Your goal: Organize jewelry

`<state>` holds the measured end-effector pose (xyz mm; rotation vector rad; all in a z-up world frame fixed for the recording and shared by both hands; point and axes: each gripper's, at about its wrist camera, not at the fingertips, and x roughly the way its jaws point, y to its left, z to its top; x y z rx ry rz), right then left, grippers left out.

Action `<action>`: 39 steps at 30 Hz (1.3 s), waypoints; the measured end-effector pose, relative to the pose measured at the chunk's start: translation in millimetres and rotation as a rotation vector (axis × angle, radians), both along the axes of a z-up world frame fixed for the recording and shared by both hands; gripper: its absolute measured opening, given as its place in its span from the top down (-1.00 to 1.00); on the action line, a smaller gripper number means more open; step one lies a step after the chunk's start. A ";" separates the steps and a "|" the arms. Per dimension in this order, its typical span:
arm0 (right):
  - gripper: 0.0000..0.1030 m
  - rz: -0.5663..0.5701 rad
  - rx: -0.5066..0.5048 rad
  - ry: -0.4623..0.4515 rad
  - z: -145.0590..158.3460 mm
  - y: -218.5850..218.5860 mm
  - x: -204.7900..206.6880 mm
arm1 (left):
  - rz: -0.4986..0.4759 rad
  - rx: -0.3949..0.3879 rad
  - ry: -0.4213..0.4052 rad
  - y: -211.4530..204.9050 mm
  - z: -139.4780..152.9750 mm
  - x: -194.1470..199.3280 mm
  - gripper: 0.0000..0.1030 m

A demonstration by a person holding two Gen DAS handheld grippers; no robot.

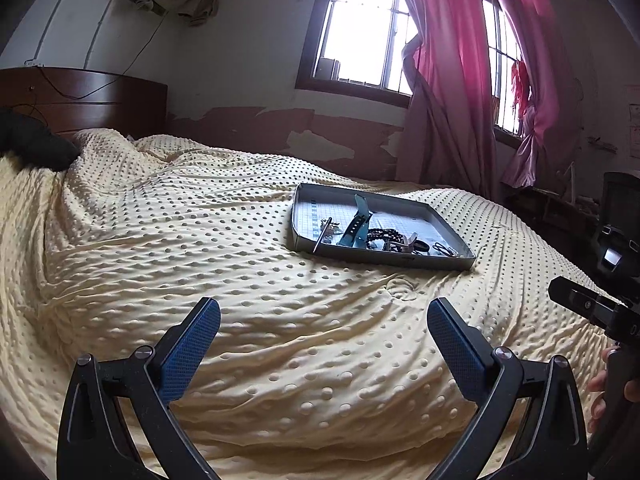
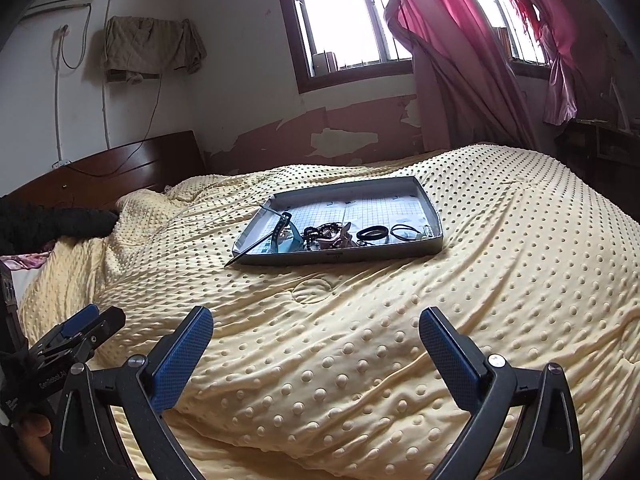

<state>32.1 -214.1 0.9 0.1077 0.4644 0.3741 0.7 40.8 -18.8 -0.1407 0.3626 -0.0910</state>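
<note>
A bedroom with peeling paint and a pink curtain at the barred window; the bed fills most of both views under a soft, rumpled yellow blanket with raised dots. On it, well ahead of both tools, sits a shallow grey tray, and the jewelry lies heaped along its near edge: a teal watch strap, dark beads, black rings and a thin stick that pokes out over the tray's rim.

The left gripper and right gripper both hang over the blanket with their jaws spread wide and nothing between them.

The risks, as I judge them: the blanket gives under any push, so pressing on the tray could tip it and spill small pieces into the folds. The pile looks tangled, so lifting one item may drag others out. The overhanging stick could be knocked off by an approaching finger.
</note>
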 end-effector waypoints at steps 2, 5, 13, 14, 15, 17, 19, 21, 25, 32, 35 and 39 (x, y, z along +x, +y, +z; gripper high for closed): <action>-1.00 0.001 0.001 0.001 -0.5 0.1 0.5 | 0.002 0.001 0.001 0.4 -0.3 0.3 -0.97; -1.00 0.000 -0.001 -0.001 -0.5 -0.7 0.6 | 0.008 -0.005 0.003 1.9 -0.8 0.6 -0.97; -1.00 0.001 -0.003 -0.001 -0.5 -0.7 0.3 | 0.011 -0.007 0.002 3.4 -0.2 0.1 -0.97; -1.00 0.001 -0.002 0.000 -0.4 -0.4 0.1 | 0.010 -0.006 0.002 3.8 -0.2 0.2 -0.97; -1.00 0.001 -0.002 -0.001 -0.4 -0.4 0.0 | 0.010 -0.004 0.002 3.9 -0.2 0.2 -0.97; -1.00 0.001 -0.002 -0.001 -0.5 -0.6 0.2 | 0.009 -0.002 0.003 3.8 -0.2 0.4 -0.97; -1.00 0.000 -0.001 -0.001 -0.3 -0.2 -0.2 | 0.011 -0.003 0.003 3.0 -0.5 0.2 -0.97; -1.00 0.000 -0.001 -0.002 -0.2 -0.3 -0.1 | 0.011 -0.004 0.004 3.1 -0.6 0.4 -0.97; -1.00 0.001 0.000 -0.003 -0.1 -0.9 -0.3 | 0.017 -0.007 0.004 3.4 -0.9 0.7 -0.97; -1.00 0.003 -0.001 -0.003 -0.2 -0.9 -0.5 | 0.018 -0.005 0.008 1.9 -2.2 1.1 -0.97; -1.00 0.004 -0.002 -0.004 -0.2 -0.4 -0.7 | 0.019 -0.007 0.007 1.8 -2.1 0.9 -0.97; -1.00 0.001 -0.001 -0.003 -0.1 0.1 -1.1 | 0.021 -0.008 0.005 1.5 -2.2 1.4 -0.97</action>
